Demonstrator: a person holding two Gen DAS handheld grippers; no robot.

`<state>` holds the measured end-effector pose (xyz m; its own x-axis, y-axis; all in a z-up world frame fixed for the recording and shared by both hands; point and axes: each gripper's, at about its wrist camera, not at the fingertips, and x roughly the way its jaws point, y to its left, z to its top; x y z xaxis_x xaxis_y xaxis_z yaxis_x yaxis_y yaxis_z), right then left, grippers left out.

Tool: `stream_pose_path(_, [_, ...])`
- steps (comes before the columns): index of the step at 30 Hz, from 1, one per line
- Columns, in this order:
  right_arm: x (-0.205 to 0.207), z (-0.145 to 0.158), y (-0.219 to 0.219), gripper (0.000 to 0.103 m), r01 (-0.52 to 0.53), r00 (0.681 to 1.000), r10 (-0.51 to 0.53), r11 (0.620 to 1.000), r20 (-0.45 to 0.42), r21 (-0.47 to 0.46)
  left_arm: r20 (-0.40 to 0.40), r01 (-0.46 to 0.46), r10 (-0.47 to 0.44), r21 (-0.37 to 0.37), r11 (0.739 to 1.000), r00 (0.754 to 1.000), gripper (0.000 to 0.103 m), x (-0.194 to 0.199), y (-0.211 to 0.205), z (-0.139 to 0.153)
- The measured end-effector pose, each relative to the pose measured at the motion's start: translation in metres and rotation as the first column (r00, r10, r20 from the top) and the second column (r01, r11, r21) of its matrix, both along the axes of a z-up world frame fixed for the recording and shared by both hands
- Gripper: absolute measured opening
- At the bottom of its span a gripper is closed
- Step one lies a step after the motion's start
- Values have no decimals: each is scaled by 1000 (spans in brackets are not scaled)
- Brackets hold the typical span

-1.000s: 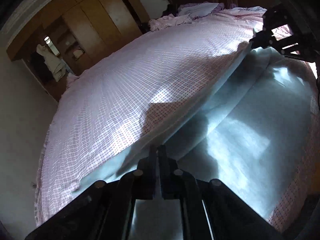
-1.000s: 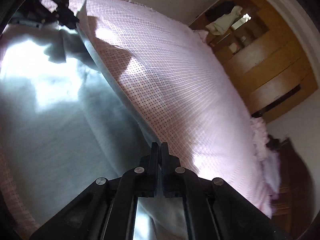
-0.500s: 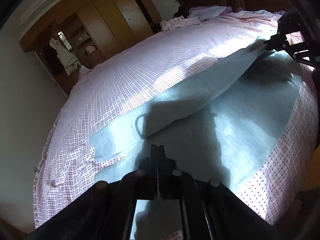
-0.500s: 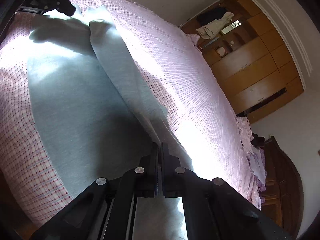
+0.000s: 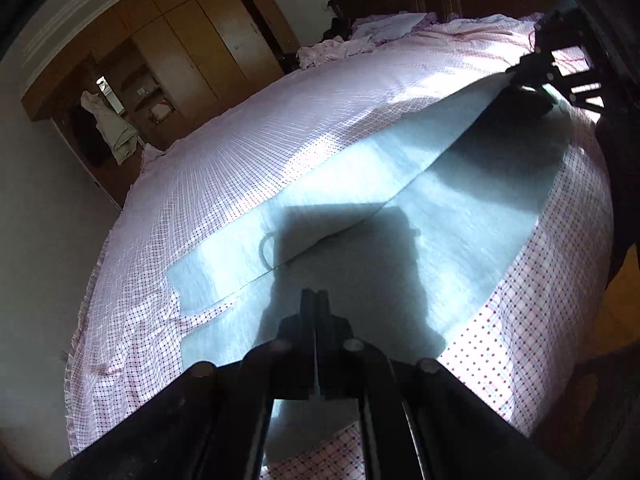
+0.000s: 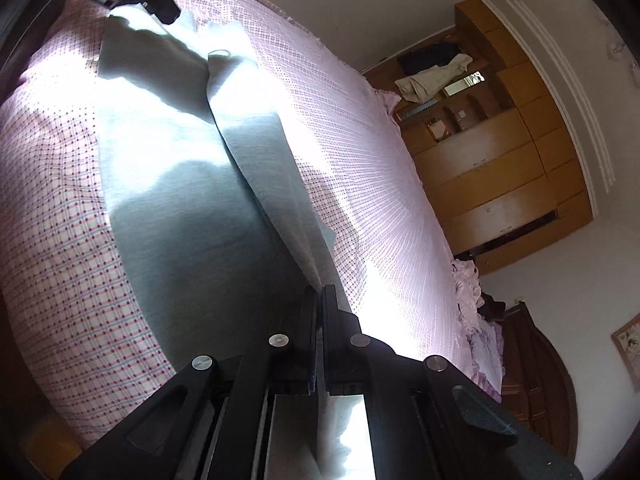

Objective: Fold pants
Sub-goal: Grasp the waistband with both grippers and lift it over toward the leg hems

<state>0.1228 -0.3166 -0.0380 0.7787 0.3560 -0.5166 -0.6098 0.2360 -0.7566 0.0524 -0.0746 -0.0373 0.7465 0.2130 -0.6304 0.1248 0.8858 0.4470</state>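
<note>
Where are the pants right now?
The light blue pants lie spread on the pink checked bedspread near the bed's edge, one end pinched in each gripper's fingers, far from the wooden wardrobe.

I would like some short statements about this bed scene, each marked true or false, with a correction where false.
1. The pants are light blue. True.
2. The pants lie on a plain white sheet. False: the bedspread is pink checked.
3. The left gripper stands wide open. False: it is shut, with pants fabric running in between its fingers.
4. The right gripper is shut on the pants. True.
5. One pant leg is folded over the other. True: its edge crosses the pants as a diagonal.
6. The wardrobe is painted black. False: it is brown wood.
</note>
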Motion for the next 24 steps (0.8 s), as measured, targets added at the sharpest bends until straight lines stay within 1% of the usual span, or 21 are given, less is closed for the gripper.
stream_pose_path(1, [2,2,1,0,5,1000,-5,1000,-6,9,3,18,-18,7,1000,1000,4,1,-4,-1])
stream_pose_path(2, [3,4,2,0,9,1000,-9,1000,-9,16,0,44,-44,-7,999,999,6,3,-9,-1])
stream_pose_path(3, [3,5,3,0,12,1000,-11,1000,-9,25,-1,66,-66,-23,998,998,16,6,-15,-1])
stream_pose_path(4, [5,8,4,0,13,1000,-13,999,-12,32,6,77,-77,-20,997,997,35,11,-21,-2])
stream_pose_path(5, [7,10,5,0,14,1000,-13,999,-12,38,16,86,-86,-8,996,996,48,17,-29,-3])
stream_pose_path(6, [9,12,6,0,14,1000,-13,999,-11,44,30,100,-100,11,995,995,66,23,-37,-4])
stream_pose_path(7, [9,12,6,0,13,1000,-13,999,-14,48,48,114,-116,33,993,992,68,28,-45,-6])
stream_pose_path(9, [15,16,6,0,11,1000,-11,998,-16,55,52,137,-141,78,988,989,68,43,-58,-13])
stream_pose_path(11, [18,18,4,0,16,1000,-15,997,-23,70,65,108,-117,139,984,991,68,58,-64,-20])
stream_pose_path(12, [20,19,3,0,18,999,-16,997,-28,81,69,91,-102,153,984,992,61,64,-64,-22])
stream_pose_path(13, [20,19,-1,0,19,999,-16,996,-31,91,70,77,-89,152,985,994,32,68,-61,-23])
stream_pose_path(14, [22,19,-3,0,21,999,-18,995,-33,98,67,56,-67,150,987,995,16,72,-55,-23])
stream_pose_path(15, [24,20,-5,0,23,999,-19,994,-36,104,60,30,-39,145,989,997,9,74,-48,-23])
stream_pose_path(17, [25,20,-8,0,22,999,-17,993,-43,116,56,0,-7,118,993,998,9,73,-35,-20])
stream_pose_path(18, [25,21,-8,0,22,999,-17,992,-47,122,61,-8,1,116,993,998,9,70,-30,-19])
stream_pose_path(21, [24,19,-6,0,20,999,-13,991,-49,133,75,-3,-8,147,989,997,3,60,-24,-16])
stream_pose_path(24, [18,9,-6,0,14,999,-9,993,-45,119,72,15,-28,173,985,997,2,48,-24,-9])
